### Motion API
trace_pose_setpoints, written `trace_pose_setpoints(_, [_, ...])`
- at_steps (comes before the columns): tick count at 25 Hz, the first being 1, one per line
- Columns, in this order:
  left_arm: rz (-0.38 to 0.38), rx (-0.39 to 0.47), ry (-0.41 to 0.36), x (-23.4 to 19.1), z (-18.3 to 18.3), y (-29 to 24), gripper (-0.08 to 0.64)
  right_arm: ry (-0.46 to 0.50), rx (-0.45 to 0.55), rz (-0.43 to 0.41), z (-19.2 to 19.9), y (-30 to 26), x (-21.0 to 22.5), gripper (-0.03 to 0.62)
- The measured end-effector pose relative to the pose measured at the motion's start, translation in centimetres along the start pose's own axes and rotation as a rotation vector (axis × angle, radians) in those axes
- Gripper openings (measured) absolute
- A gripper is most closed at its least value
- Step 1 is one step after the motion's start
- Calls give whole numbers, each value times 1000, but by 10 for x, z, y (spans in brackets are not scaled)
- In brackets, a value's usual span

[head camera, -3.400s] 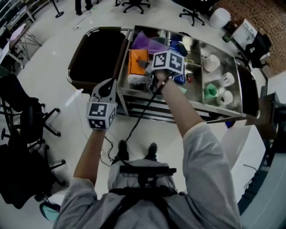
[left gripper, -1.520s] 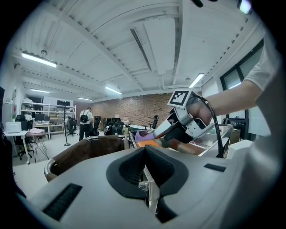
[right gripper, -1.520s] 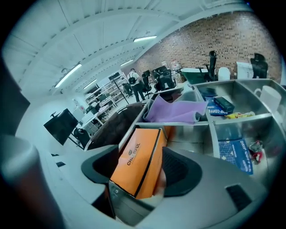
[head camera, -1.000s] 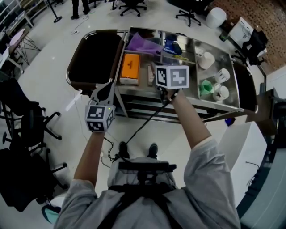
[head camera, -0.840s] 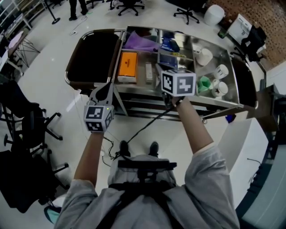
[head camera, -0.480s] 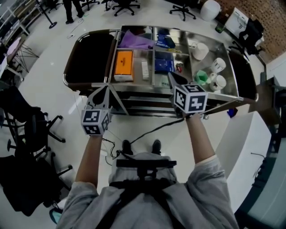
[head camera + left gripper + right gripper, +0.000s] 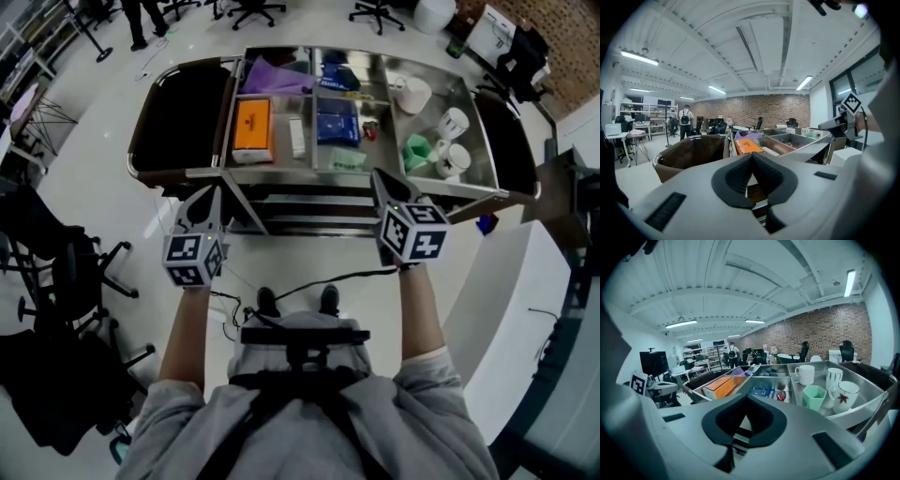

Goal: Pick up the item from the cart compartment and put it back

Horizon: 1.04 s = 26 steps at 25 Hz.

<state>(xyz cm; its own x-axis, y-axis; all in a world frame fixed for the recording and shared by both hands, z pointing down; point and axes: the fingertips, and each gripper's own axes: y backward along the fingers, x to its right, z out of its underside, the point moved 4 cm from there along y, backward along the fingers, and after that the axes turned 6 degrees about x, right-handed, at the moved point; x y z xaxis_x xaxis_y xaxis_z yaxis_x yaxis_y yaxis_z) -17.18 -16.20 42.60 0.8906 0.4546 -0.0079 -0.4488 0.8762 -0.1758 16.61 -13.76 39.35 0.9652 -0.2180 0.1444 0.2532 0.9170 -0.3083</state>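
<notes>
The steel cart point(image 7: 281, 172) stands ahead of me with its top compartments open. An orange box point(image 7: 251, 127) and a slim white item point(image 7: 297, 138) lie in the left compartment, and a blue packet point(image 7: 336, 127) lies in the middle one. My right gripper point(image 7: 380, 180) is shut and empty, held short of the cart's near rim. My left gripper point(image 7: 209, 200) is also shut and empty, just before the cart's left front corner. In the right gripper view the closed jaws point(image 7: 746, 397) point at the orange box point(image 7: 723, 384) and blue packet point(image 7: 762, 392). The left gripper point(image 7: 751, 155) points toward the orange box point(image 7: 749, 146).
Dark brown bags hang at the cart's left end point(image 7: 178, 112) and right end point(image 7: 511, 141). A green cup point(image 7: 416, 150) and white mugs point(image 7: 452, 122) fill the right compartment. Black office chairs point(image 7: 56, 272) stand on the left, a white counter point(image 7: 525, 309) on the right, and a cable point(image 7: 309, 281) crosses the floor.
My right gripper has drawn back from over the cart's compartments toward me and to the right, with nothing in its jaws. The left gripper has barely shifted.
</notes>
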Motion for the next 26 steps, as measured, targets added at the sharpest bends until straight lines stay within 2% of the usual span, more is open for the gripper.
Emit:
trace_pose_setpoints(13, [1, 9, 0, 1, -4, 3, 5, 57, -23, 3, 4, -5, -6, 8])
trace_pose_setpoints(26, [21, 1, 16, 10, 5, 1, 5, 70, -30, -8, 9, -2, -4, 8])
